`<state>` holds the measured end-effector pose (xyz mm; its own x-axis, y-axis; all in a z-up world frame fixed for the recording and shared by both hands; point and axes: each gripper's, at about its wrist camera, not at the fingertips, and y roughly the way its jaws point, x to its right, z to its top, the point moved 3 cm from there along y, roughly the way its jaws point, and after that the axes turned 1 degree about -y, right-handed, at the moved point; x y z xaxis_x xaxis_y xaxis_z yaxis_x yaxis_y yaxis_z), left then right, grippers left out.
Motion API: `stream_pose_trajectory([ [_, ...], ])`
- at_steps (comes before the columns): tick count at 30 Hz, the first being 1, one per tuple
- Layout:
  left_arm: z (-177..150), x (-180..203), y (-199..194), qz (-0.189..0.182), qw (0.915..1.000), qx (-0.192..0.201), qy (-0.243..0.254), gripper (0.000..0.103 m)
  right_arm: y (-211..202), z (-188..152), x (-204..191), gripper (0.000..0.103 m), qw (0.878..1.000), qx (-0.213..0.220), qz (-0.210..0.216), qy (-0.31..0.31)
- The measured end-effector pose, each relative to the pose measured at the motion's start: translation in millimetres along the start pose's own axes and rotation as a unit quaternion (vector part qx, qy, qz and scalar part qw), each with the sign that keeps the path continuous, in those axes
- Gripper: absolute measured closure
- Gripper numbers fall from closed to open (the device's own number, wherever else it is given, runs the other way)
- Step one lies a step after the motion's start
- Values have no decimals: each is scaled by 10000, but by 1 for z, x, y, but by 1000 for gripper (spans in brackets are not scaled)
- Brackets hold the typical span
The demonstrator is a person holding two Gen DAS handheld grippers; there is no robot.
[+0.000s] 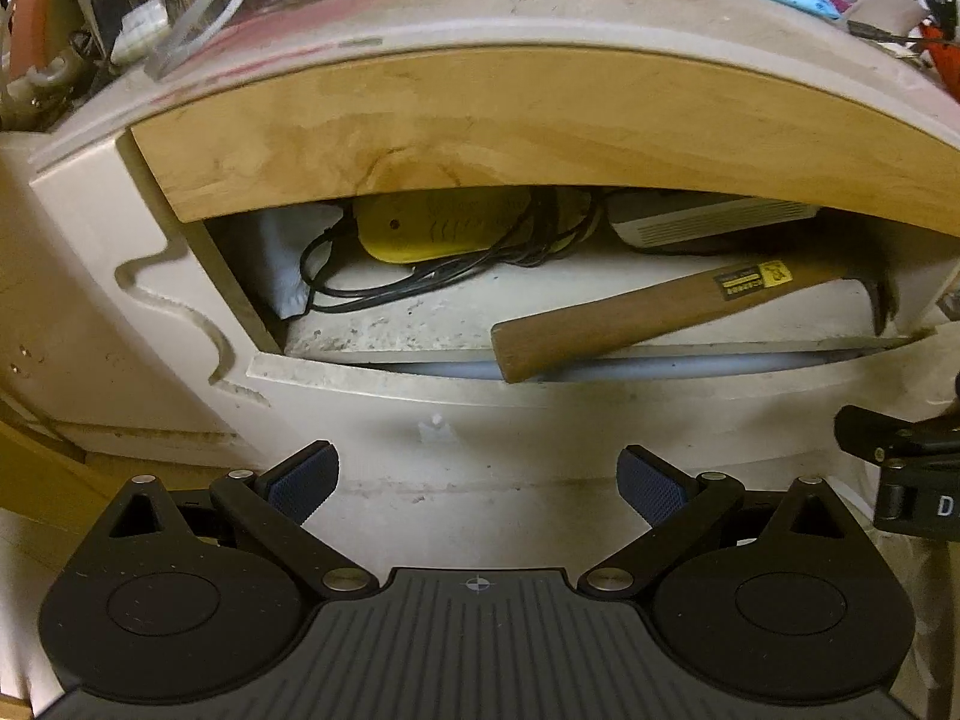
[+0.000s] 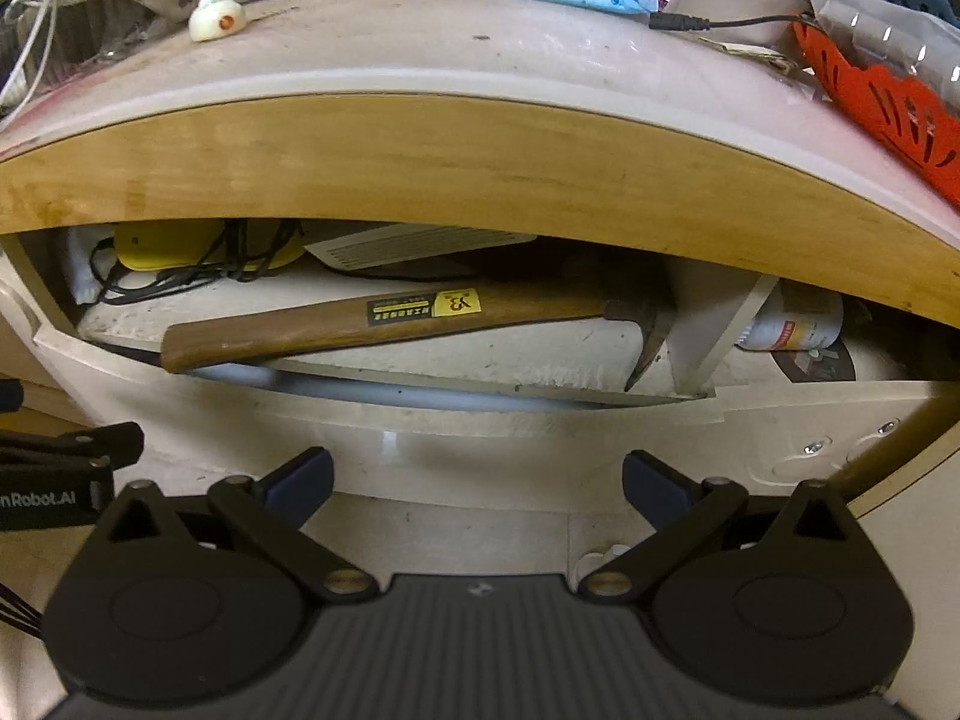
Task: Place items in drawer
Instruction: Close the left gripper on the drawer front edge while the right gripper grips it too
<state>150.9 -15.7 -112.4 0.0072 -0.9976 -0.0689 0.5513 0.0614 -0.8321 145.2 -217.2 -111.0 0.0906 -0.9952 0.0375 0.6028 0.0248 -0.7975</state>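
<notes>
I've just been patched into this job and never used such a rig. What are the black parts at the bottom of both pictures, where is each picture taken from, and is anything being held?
The black parts are two hand-held grippers; each carries a camera looking forward along its jaws. One picture is from the left gripper, the other from the right gripper. Both have their jaws wide apart and hold nothing.

Both face an open pale drawer under a wooden desk edge. Inside lie a wooden-handled claw hammer, its handle end sticking out over the drawer front, a yellow device wound with black cable, and a flat grey slotted box. Clutter sits on the desktop above.
</notes>
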Motion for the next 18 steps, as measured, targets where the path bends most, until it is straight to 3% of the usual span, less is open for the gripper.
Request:
stream_pose_trajectory([
  [18, 7, -4, 38, 55, 9998, -87, -163, 1, 37, 4, -3, 0, 9999, -120, -46, -75],
])
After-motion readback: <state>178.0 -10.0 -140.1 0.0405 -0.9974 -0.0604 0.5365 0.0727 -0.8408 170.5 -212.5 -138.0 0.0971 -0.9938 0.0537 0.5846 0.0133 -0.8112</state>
